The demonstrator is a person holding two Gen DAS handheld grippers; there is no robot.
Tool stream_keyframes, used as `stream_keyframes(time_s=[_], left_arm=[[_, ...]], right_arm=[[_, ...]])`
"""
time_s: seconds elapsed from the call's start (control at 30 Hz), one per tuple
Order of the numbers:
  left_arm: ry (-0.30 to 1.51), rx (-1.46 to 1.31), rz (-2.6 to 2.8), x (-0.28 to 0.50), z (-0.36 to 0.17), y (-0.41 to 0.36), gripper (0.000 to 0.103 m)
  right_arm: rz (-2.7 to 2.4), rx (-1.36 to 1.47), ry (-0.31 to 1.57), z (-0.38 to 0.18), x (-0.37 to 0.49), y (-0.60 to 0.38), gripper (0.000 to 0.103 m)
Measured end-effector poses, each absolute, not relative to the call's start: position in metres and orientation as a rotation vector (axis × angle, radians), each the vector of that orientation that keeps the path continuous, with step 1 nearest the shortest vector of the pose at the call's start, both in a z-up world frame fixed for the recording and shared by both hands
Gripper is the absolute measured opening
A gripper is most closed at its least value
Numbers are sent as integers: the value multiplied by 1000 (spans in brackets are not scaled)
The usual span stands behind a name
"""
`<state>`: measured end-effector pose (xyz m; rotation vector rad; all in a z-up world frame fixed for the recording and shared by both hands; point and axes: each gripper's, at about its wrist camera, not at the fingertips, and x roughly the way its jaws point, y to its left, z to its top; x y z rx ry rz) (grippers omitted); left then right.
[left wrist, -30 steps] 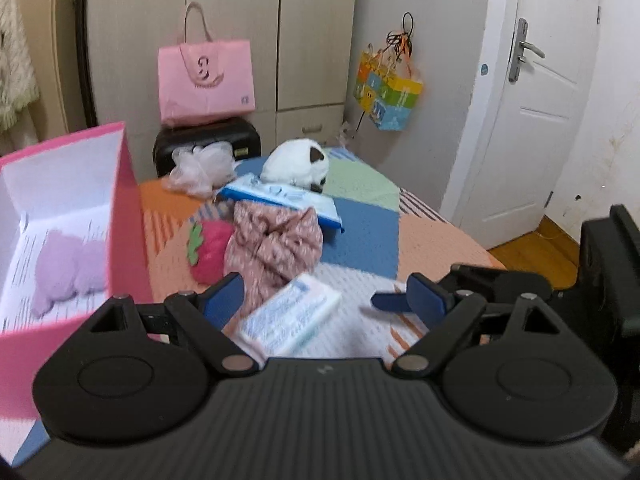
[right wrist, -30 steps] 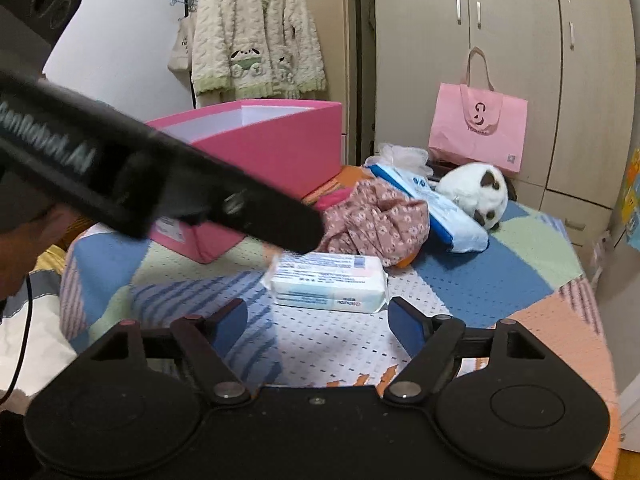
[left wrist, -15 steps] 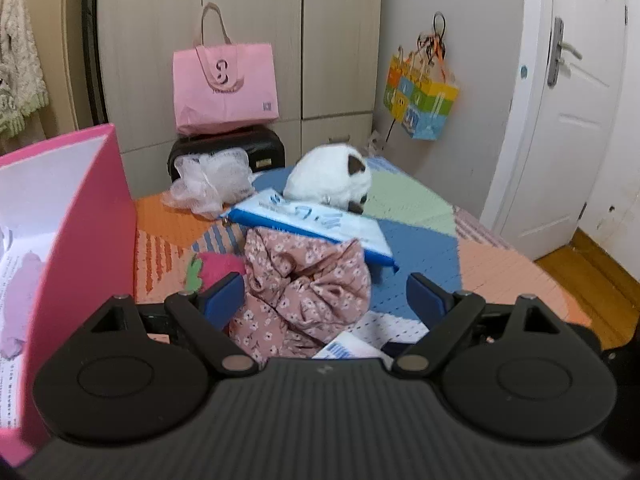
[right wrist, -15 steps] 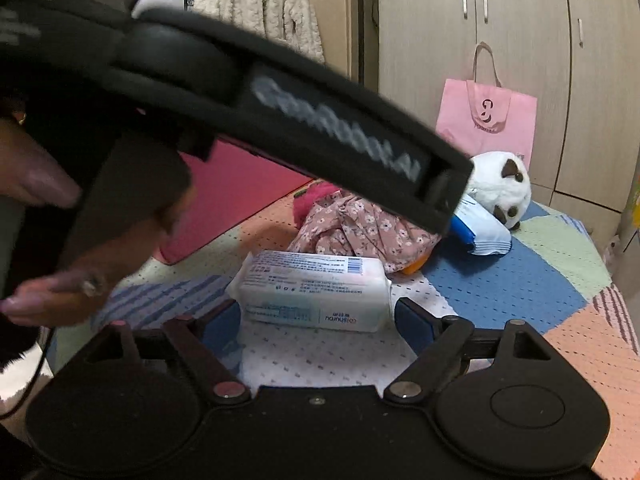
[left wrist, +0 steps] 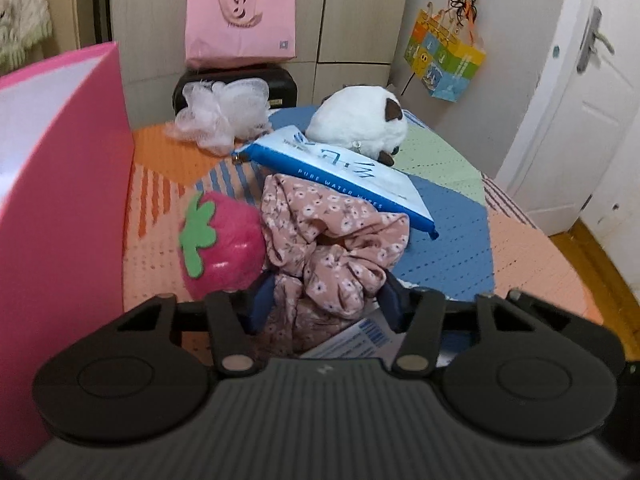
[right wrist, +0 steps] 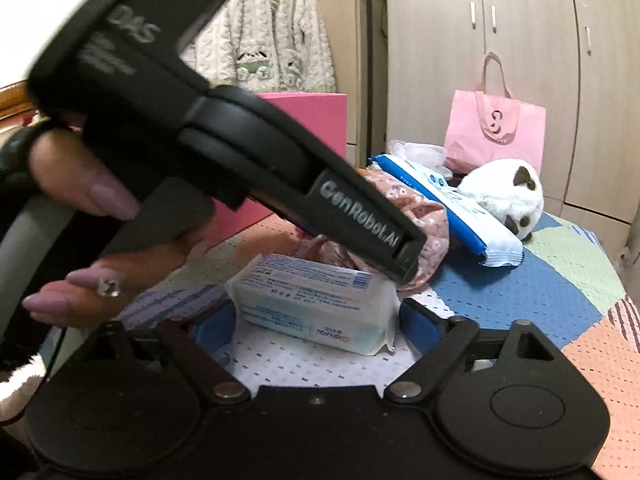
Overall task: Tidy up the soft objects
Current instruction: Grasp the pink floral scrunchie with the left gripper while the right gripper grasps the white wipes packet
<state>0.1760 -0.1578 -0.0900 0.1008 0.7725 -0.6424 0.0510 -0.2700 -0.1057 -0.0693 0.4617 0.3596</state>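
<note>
My left gripper stands open with its blue pads on either side of a pink floral cloth; whether they touch it I cannot tell. A red plush strawberry lies left of the cloth. My right gripper is open around a white tissue pack, its pads beside the pack's two ends. The left gripper's black body crosses the right wrist view above the pack. A blue wipes pack, a white plush animal and a mesh bath puff lie further back.
A pink open box stands at the left on the patchwork-covered surface. A pink bag sits on a black case behind, before wardrobe doors. A coloured bag hangs right; a white door is beyond.
My left gripper moved forward and down over the floral cloth and narrowed around it. My right gripper moved in until its pads flank the tissue pack.
</note>
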Motion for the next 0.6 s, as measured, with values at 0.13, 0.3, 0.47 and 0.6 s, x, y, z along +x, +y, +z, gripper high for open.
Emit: stream_keyframes(time_s=[0.13,0.3,0.47,0.6], left_arm=[[780,73,-649,175,-93,-155,32],[783,27,-636,176,-94,-148,25],[766,22,-621,171,-94,-147,24],[783,-4,-614,173,-95,-147,25]], right_arm=[[373,-76,439,-107,44,-271,81],[356,-81,450,-103,36,-274,80],[317,-88,460,-101,28,-282,80],[265,-86,483,-101,27,-291,84]])
